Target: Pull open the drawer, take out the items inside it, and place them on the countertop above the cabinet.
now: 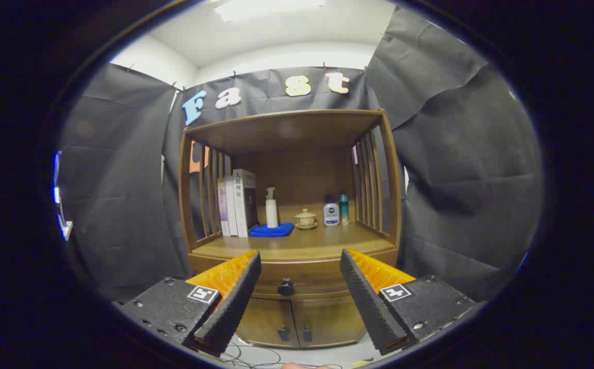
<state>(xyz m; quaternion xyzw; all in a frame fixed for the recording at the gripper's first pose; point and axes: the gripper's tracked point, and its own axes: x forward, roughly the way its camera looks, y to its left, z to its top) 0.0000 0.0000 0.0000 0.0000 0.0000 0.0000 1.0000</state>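
Observation:
A wooden cabinet stands ahead against the black cloth wall. Its drawer sits shut under the countertop, with a dark round knob at its middle. My gripper is open, some way short of the cabinet. The knob shows in the gap between my fingers, slightly left of centre and beyond the fingertips. Nothing is between the fingers. What the drawer holds is hidden.
On the countertop stand three upright books, a white pump bottle on a folded blue cloth, a small lidded cup, and two small bottles. Slatted sides and a top shelf enclose it. Two lower doors have small handles.

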